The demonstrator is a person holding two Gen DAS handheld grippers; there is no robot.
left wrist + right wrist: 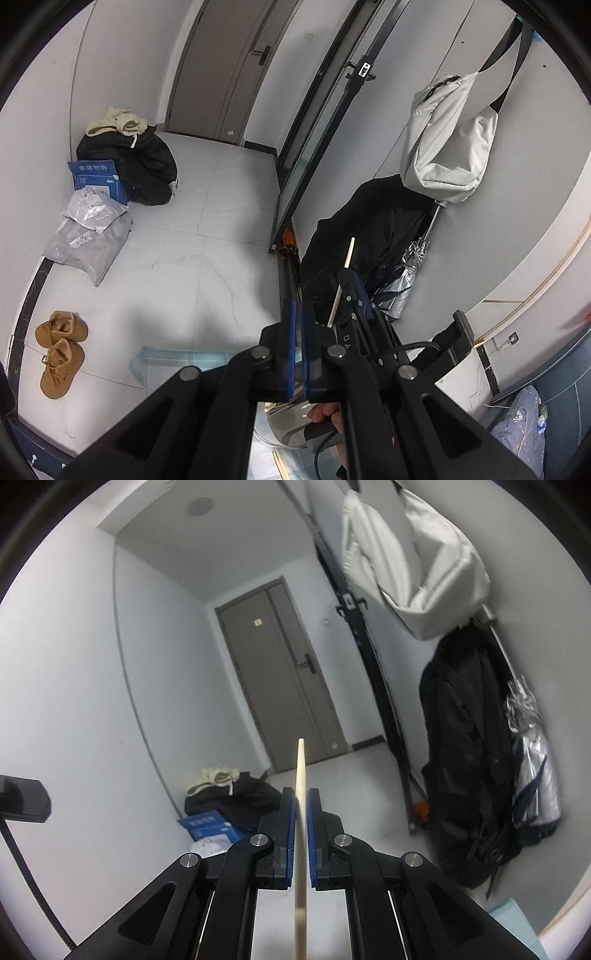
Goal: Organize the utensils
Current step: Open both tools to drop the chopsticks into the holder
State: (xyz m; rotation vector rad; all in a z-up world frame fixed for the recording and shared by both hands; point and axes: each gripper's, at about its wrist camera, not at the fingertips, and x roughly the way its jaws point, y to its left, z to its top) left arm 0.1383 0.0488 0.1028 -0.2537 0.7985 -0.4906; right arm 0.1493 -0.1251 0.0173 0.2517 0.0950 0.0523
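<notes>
Right gripper (pixel 301 794): we've got jaws clamped on a pale wooden chopstick (pixel 300 834), pointing level toward the grey door (pixel 280 672). Left gripper (pixel 297 306): jaws closed, nothing between them, aimed down at the tiled floor (pixel 192 266).

Plain white walls (pixel 74 683) and a pale marble-look tile floor (pixel 177 266), with a grey-brown door (pixel 284 679) at the end of the hallway. A black-framed glass panel (pixel 314 155) stands just beside it, and the light is cool and flat.

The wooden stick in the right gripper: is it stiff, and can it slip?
The stick looks straight and thin, so probably stiff and light. The right gripper pinches only a short part, so it may pivot or slide.
</notes>
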